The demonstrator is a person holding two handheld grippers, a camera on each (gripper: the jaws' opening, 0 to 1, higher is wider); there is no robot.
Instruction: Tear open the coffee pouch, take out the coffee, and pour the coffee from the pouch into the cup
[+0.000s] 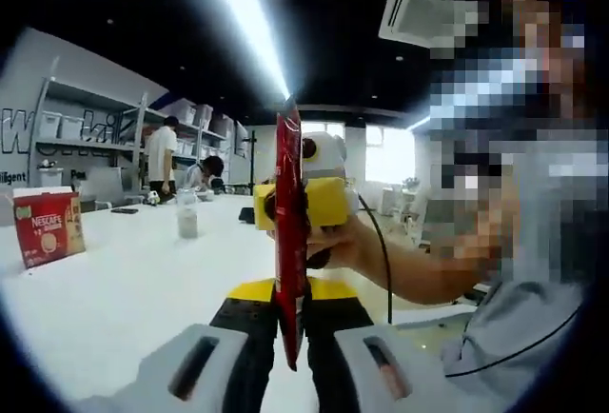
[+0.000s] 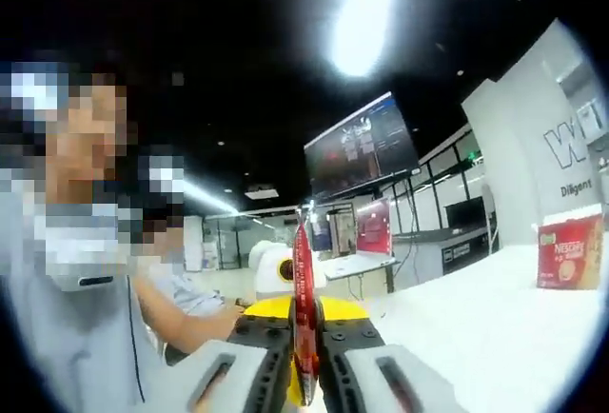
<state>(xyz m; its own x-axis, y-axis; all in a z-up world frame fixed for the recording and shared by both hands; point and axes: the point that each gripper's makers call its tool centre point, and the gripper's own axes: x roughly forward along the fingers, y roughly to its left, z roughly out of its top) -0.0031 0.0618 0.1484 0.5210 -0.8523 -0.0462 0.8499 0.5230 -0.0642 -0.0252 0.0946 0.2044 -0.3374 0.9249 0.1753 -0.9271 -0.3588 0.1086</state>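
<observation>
Both views face each other at close range, sharing the edge-on red pouch [image 1: 288, 242] [image 2: 304, 313] between them.

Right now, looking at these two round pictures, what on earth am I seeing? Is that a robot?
No robot: a person holds a two-jaw gripper in each hand, and each gripper carries a fisheye camera looking along its own jaws. In the left gripper view, the left gripper is shut on a red coffee pouch, seen edge-on, with the yellow right gripper facing it from the far side. The right gripper view shows that gripper clamping the same pouch. On the white table stand a red Nescafe box and a cup. People stand in the background.
</observation>
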